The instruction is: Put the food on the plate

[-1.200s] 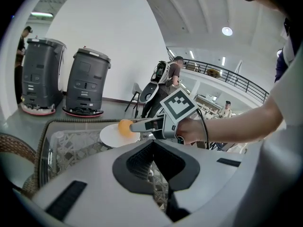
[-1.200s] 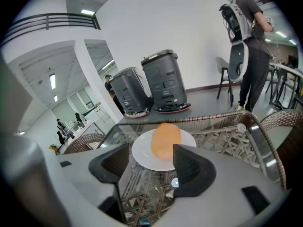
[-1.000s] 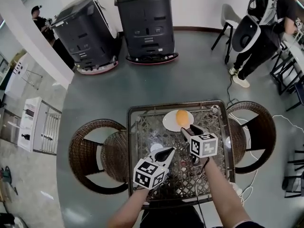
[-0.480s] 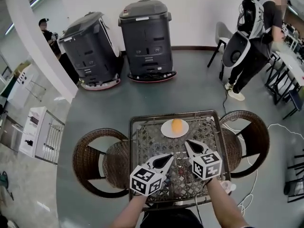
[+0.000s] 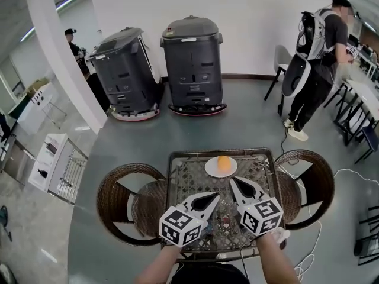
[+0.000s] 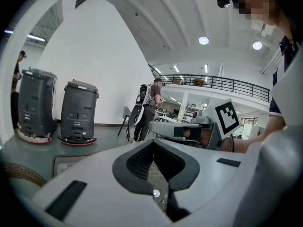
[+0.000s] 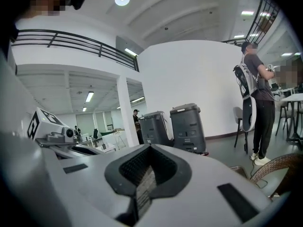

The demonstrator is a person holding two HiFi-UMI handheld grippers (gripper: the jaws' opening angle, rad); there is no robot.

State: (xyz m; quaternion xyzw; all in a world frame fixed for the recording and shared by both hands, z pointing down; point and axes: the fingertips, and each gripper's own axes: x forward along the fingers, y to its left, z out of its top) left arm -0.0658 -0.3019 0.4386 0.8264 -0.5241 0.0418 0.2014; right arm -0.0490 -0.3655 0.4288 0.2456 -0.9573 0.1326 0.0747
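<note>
An orange round food [image 5: 223, 163] lies on a white plate [image 5: 212, 170] at the far side of the square mesh-topped table [image 5: 189, 179]. My left gripper [image 5: 215, 195] hovers over the table's near half, shut and empty; in the left gripper view [image 6: 154, 142] its pads meet with nothing between them. My right gripper [image 5: 233, 180] hangs beside it, a little short of the plate, also shut and empty, as the right gripper view [image 7: 150, 147] shows. Both point nearly level, out over the table toward the room.
Wicker chairs stand left [image 5: 121, 206] and right [image 5: 311, 182] of the table. Two dark grey machines [image 5: 192, 64] stand by the far wall, a white column [image 5: 62, 58] at left. A person with a backpack [image 5: 320, 58] stands at the right. A cable [image 5: 349, 173] lies on the floor.
Both grippers have risen and drawn back from the plate. The right gripper, open beside the food a second ago, is now shut with nothing in it. The food stays on the plate.
</note>
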